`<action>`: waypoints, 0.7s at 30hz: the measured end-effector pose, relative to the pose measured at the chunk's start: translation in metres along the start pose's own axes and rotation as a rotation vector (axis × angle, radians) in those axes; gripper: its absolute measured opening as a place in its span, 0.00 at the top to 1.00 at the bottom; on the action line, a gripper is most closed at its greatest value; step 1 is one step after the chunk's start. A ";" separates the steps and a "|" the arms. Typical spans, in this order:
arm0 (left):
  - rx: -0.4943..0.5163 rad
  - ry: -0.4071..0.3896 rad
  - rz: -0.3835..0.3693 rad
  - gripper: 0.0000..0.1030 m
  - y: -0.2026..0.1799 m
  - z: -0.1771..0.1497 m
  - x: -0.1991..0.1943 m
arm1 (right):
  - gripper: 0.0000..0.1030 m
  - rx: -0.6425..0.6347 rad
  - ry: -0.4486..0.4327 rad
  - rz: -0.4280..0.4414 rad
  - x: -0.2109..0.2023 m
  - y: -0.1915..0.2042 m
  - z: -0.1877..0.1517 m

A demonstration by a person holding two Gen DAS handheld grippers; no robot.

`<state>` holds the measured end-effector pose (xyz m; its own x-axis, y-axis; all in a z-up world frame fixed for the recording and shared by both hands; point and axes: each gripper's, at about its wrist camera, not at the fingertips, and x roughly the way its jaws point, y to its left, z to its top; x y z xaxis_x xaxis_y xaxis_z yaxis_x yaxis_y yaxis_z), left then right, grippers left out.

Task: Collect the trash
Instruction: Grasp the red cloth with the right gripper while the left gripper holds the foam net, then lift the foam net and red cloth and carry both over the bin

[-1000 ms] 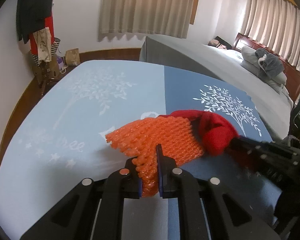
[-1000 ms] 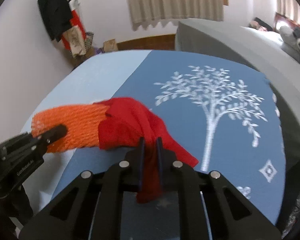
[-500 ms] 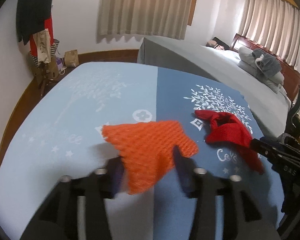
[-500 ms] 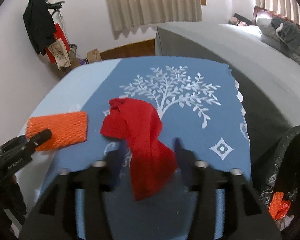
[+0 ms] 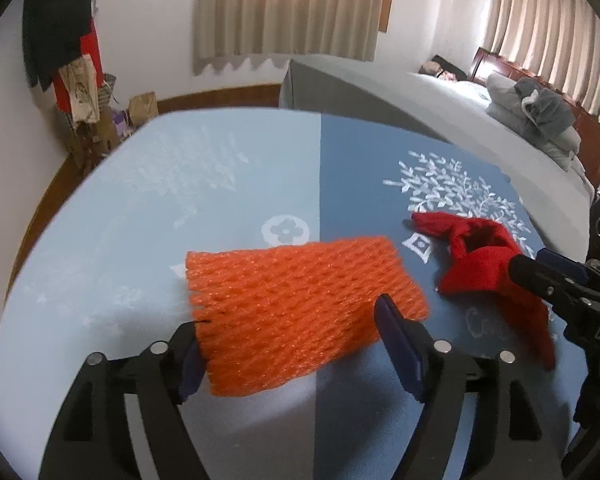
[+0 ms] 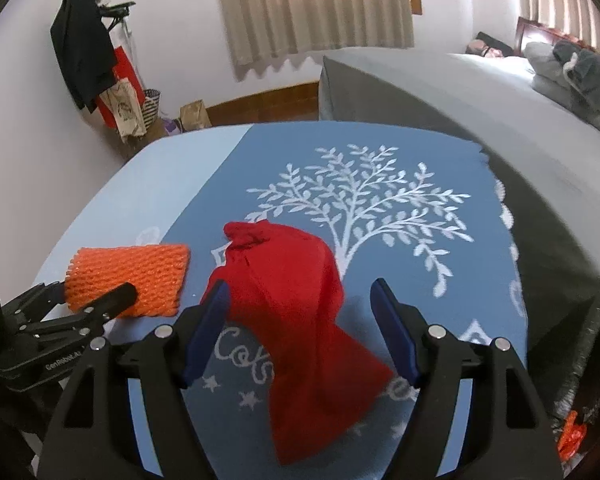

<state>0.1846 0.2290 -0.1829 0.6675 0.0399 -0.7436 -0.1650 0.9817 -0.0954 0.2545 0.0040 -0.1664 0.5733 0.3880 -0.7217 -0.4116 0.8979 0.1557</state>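
An orange foam net [image 5: 300,308] lies flat on the blue tablecloth [image 5: 180,200], released. My left gripper [image 5: 292,346] straddles its near end, its jaws opening, the pads not pressing on it. To its right a crumpled red cloth [image 5: 480,264] lies on the dark blue half. In the right wrist view the red cloth [image 6: 296,300] lies loose between the opening jaws of my right gripper [image 6: 300,302]. The orange net [image 6: 136,276] and the left gripper [image 6: 96,300] show at the left there.
The table's cloth [image 6: 380,160] has a white tree print. A black trash bag [image 6: 588,340] holding something orange stands off the table's right edge. A grey bed [image 5: 440,112] lies beyond, with hung clothes [image 5: 64,24] and paper bags by the left wall.
Both grippers went from shut to wide apart. The orange net and the red cloth dropped free onto the table and now lie apart. Both grippers drew back a little.
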 end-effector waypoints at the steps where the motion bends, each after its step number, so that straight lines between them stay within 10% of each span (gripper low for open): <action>1: -0.003 0.013 -0.001 0.27 0.000 0.000 0.003 | 0.33 -0.003 0.008 0.002 0.003 0.001 0.000; 9: 0.016 0.010 -0.057 0.59 -0.006 0.002 0.005 | 0.82 -0.011 0.053 0.033 0.014 0.004 -0.005; 14: 0.035 -0.006 -0.054 0.85 -0.011 0.002 0.002 | 0.88 0.006 0.028 0.043 -0.002 0.001 -0.005; 21: 0.045 -0.033 -0.055 0.90 -0.015 0.003 -0.008 | 0.88 0.011 -0.018 0.062 -0.031 0.000 -0.002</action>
<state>0.1838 0.2146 -0.1734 0.6986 -0.0091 -0.7155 -0.0946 0.9900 -0.1050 0.2353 -0.0089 -0.1453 0.5596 0.4469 -0.6980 -0.4393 0.8741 0.2074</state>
